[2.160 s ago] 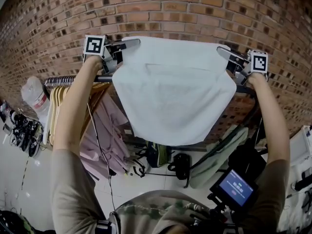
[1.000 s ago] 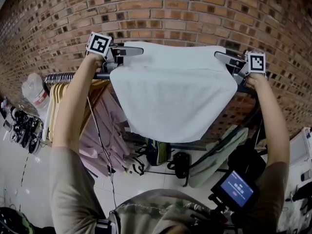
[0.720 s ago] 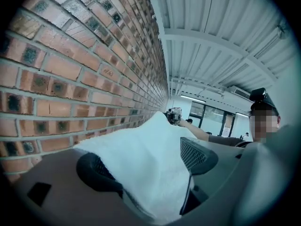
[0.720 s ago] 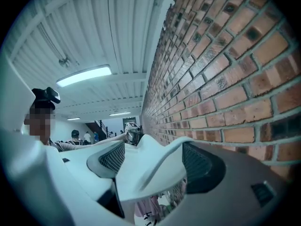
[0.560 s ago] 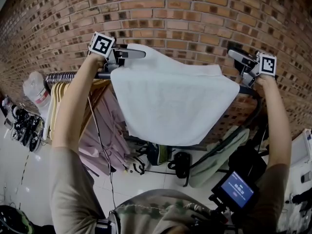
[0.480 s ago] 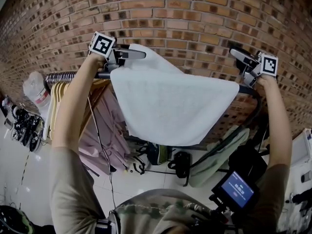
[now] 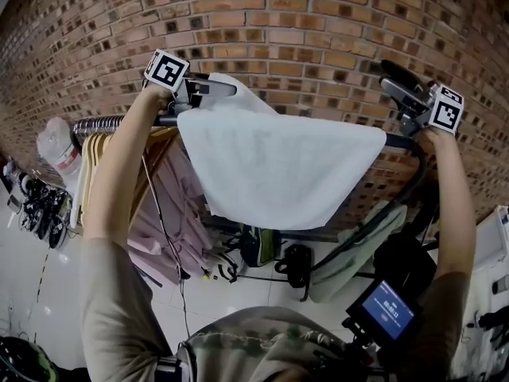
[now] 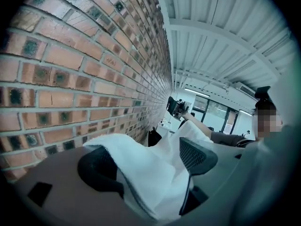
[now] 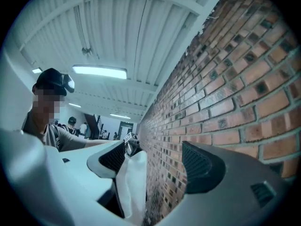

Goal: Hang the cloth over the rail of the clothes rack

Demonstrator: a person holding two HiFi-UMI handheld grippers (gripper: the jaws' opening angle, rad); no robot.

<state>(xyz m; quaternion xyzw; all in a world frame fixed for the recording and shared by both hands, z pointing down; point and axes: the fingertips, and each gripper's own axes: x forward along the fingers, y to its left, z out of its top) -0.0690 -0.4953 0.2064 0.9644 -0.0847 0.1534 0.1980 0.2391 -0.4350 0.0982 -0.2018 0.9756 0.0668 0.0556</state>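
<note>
Cloth (image 7: pixel 278 165) lay draped over the rail (image 7: pixel 400 141), a broad white sheet of it hanging down on my side, in front of the wall (image 7: pixel 302 30). Its upper left corner rose off the rail into my left tongs (image 7: pixel 216 88). In the left gripper view the left tongs (image 8: pixel 148 160) stood wide, with that corner lying loose between them. It covered the inner face of one pad and left the ribbed face of the other bare, so I could not call it a squeeze. My right tongs (image 7: pixel 395 83) were up above the rail's right end, just beyond the cloth's right edge and clear of it. In the right gripper view the right tongs (image 9: pixel 157 163) gaped wide with nothing touching either pad. The cloth (image 9: pixel 131 182) showed only farther off through the gap, beside the bricks. Left of the cloth, on the same rail, hung hangers (image 7: pixel 95 161) and pink clothes (image 7: pixel 171 205).
</note>
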